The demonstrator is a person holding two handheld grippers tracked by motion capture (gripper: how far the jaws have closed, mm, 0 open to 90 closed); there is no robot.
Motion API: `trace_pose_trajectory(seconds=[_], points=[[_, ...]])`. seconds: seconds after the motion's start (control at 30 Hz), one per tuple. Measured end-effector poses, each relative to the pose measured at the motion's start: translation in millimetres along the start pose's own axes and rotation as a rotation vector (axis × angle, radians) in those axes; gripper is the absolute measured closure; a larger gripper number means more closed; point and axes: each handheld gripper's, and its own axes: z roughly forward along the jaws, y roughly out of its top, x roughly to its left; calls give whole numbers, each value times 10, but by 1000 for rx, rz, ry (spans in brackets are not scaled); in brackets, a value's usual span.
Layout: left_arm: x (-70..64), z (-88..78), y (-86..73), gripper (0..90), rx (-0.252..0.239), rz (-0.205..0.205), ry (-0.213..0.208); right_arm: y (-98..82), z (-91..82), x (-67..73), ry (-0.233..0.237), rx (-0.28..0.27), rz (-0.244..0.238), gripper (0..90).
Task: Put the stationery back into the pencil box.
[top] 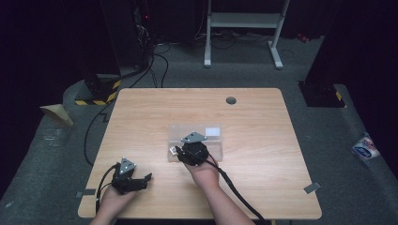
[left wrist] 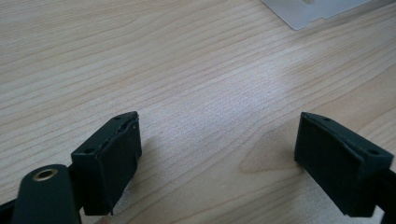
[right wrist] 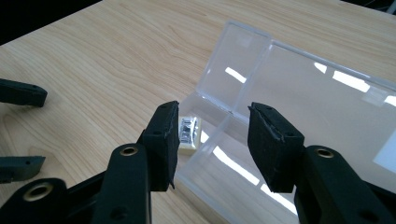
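An open clear plastic box [top: 206, 136] lies at the middle of the table, its lid [right wrist: 327, 93] folded back flat. A small white and silver block [right wrist: 189, 133] lies in the near left corner of the box, also seen as a pale speck [top: 173, 150] in the high view. My right gripper [right wrist: 215, 112] hovers open over that corner, its left jaw just beside the block and touching nothing. My left gripper [top: 144, 180] rests open and empty near the table's front left, over bare wood [left wrist: 210, 70]. A corner of the box [left wrist: 308, 9] shows far ahead of it.
The wooden table [top: 141, 112] has a round cable hole [top: 231, 100] near its far edge. Cables trail from both grippers off the front edge. On the floor lie a white frame [top: 244, 21], a striped base [top: 98, 91] and a packet [top: 366, 147].
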Motion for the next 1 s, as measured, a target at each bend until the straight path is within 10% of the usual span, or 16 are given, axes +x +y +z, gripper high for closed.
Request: trace_pose_trajectory(seconds=[1.0], points=[[0, -3, -2, 151, -1, 2, 1, -590, -545, -556, -91, -20, 101, 485]])
